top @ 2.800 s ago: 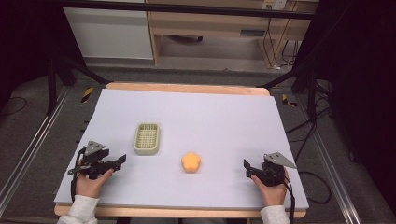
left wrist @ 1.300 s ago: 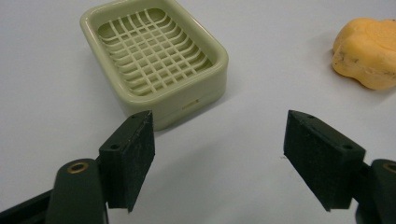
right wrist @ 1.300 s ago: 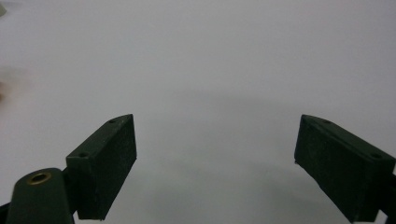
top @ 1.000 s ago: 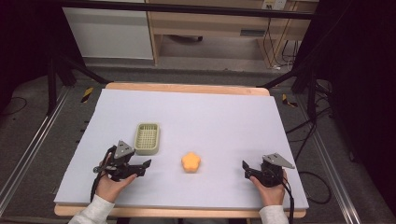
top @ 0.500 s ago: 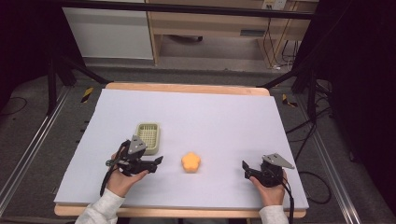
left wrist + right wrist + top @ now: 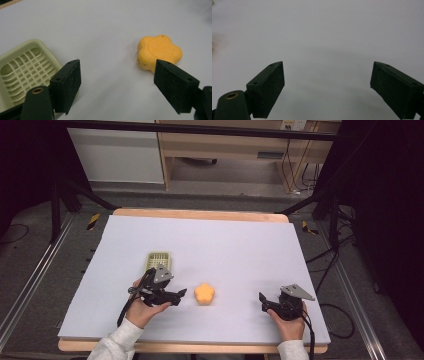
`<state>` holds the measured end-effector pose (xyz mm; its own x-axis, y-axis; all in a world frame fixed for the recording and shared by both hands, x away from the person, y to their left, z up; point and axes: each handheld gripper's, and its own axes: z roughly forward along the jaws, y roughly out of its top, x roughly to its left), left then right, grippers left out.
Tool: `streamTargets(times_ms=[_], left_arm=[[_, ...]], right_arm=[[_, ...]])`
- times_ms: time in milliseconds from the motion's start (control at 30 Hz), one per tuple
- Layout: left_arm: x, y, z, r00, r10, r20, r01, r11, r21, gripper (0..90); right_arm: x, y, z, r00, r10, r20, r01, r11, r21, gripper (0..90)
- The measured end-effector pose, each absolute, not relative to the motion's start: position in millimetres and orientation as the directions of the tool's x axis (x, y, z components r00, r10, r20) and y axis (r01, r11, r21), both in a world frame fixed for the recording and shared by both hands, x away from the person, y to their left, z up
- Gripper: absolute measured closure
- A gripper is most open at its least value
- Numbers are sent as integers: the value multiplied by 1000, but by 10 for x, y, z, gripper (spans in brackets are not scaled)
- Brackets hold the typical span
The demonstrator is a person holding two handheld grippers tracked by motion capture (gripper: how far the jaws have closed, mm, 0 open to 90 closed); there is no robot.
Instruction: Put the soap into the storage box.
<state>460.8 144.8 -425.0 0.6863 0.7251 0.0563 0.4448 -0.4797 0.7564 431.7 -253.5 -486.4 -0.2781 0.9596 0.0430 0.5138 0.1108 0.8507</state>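
Soap dish (image 6: 159, 259), pale green and slatted, sits on the white table cover (image 6: 240, 240) at the left, just behind your left hand; it is empty. In the left gripper view it lies just beside the left jaw.

Left gripper (image 6: 181, 293): jaws wide apart, nothing between them, pointed toward the orange flower-shaped soap (image 6: 204, 293). The soap lies flat on the cover, near the jaw tips but not touching. In the left gripper view the soap (image 6: 158, 52) sits off-centre, partly behind the right-hand pad (image 6: 175, 86).

Step in hand, as judged: approach and grasp of the soap. Swing the gripper so the soap centres between the pads before you close. Bring the jaws low, near the cover, since the bar is thin. Seat the pads on opposite lobes, not in the notches, and close gently; the surface may be slick.

Right gripper (image 6: 262, 299): jaws apart, empty, resting well to the right of the soap. Leave it parked.
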Motion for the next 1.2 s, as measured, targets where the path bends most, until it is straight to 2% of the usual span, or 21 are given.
streamTargets(times_ms=[1200], left_arm=[[4738,1009,-4192,747,662,63,440,-564,699,203]], right_arm=[[4320,-2533,-4867,-273,961,37,516,114,849,115]])
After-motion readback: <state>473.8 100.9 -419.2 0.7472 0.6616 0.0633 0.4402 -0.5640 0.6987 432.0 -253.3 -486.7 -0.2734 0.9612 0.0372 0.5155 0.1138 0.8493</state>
